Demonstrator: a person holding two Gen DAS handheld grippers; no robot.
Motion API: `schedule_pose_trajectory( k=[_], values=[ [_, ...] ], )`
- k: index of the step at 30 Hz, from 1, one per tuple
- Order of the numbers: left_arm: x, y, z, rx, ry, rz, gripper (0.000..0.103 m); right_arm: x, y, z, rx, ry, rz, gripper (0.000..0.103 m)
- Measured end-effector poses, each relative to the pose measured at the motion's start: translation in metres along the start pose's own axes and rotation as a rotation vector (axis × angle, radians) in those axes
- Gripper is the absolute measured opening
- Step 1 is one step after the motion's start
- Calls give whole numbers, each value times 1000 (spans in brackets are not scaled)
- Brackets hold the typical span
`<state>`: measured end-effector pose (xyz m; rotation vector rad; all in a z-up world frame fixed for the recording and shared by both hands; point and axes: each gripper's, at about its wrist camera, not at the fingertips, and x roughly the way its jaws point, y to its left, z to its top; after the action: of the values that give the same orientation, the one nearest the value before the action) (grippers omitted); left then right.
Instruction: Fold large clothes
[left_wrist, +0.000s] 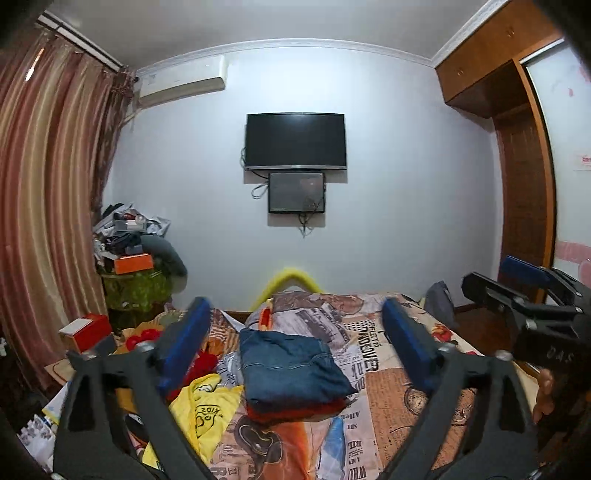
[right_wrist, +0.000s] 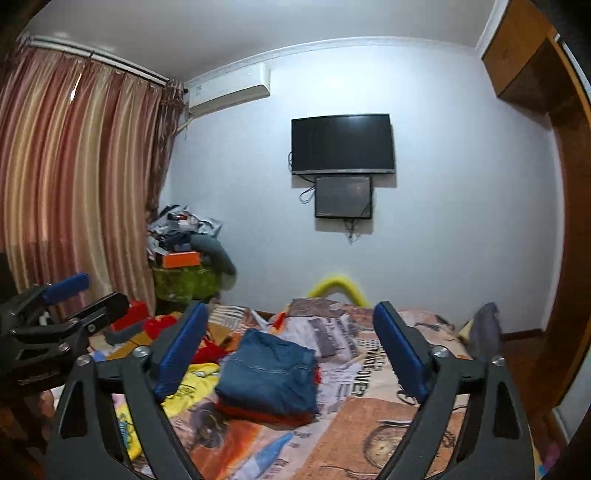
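Folded blue jeans (left_wrist: 291, 365) lie on top of a folded red garment (left_wrist: 295, 408) in the middle of the bed; the stack also shows in the right wrist view (right_wrist: 269, 373). A yellow shirt (left_wrist: 207, 410) lies crumpled to its left, and shows in the right wrist view too (right_wrist: 188, 387). My left gripper (left_wrist: 295, 347) is open and empty, held above the bed in front of the stack. My right gripper (right_wrist: 288, 350) is open and empty, also above the bed. Each gripper shows at the edge of the other's view: the right one (left_wrist: 517, 291) and the left one (right_wrist: 74, 299).
The bed has a patterned orange and newspaper-print cover (left_wrist: 391, 402). Red cloth (left_wrist: 199, 363) and a red box (left_wrist: 86, 330) sit at the left. A cluttered table (left_wrist: 133, 266) stands by the curtain (left_wrist: 48, 206). A TV (left_wrist: 295, 140) hangs on the far wall. A wardrobe (left_wrist: 524, 206) stands at the right.
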<state>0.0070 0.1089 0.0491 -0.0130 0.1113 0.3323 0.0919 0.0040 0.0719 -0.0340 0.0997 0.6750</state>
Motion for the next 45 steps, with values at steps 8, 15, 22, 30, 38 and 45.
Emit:
schedule_pose_trajectory(
  k=[8,15,22,30,38,45],
  values=[
    [3,4,-12,-19,30,51,102,-1,1,-9,-3,19,-33,103],
    [3,7,-17,-23,35,69,102,-3,-8,-15,44,46,-27,103],
    [10,6,-25,-18,57,71,102,-5,-12,-18,60,59,-35,103],
    [19,6,-29,-22,82,69,102,-6,-15,-19,71,80,-39,103],
    [22,5,-30,-26,91,67,102,-6,-15,-19,71,97,-31,103],
    [23,4,-31,-27,92,64,102,-7,-15,-17,74,105,-27,103]
  ],
)
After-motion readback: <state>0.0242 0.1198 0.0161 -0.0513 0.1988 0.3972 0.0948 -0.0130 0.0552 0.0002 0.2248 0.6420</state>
